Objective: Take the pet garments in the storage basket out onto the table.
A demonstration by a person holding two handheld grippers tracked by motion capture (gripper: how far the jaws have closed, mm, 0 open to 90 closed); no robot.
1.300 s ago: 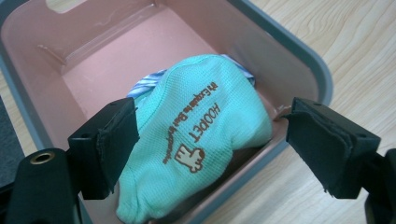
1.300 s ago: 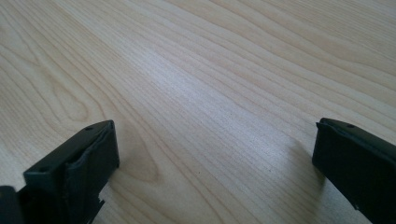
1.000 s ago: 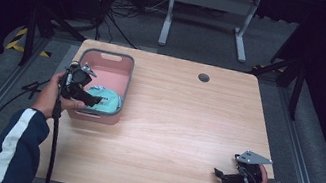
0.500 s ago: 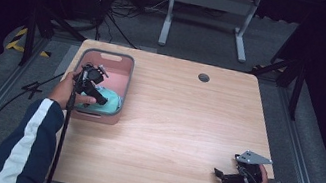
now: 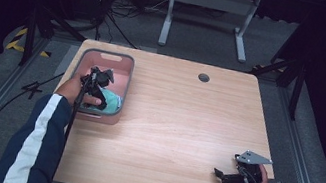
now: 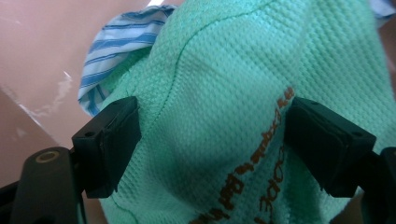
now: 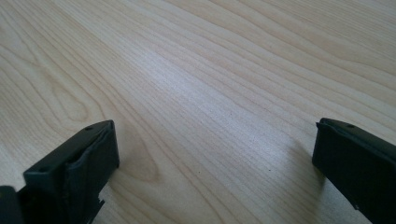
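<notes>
- Reaching into the pink bin (image 5: pixel 124 67) at the upper left of the high view: left gripper (image 5: pixel 99 86), held low over the cloth inside.
- Seen in the left gripper view: jaws spread wide, one at lower left and one at lower right of the frame, straddling a mound of green cloth (image 6: pixel 224 107); pads close against the fabric on both sides, not yet pinched shut on it.
- Located inside the bin: green cloth, showing as a teal patch (image 5: pixel 111 98) at the bin's lower right corner in the high view.
- Noted beneath it at upper left of the left gripper view: a blue-striped cloth (image 6: pixel 112 51), partly covered by the green one.
- Judged by the open knit weave and rounded folds: soft, light, limp, not fragile; likely to sag and drape once lifted, and may drag the striped piece along.
- Recommended hold: the raised hump between the jaws, pinched deep enough to gather a thick fold, clear of the striped layer.
- Resting at the lower right of the high view: right gripper (image 5: pixel 230 176) on the wooden table (image 5: pixel 185 126), jaws apart, nothing between them but bare tabletop (image 7: pixel 210 93).
</notes>
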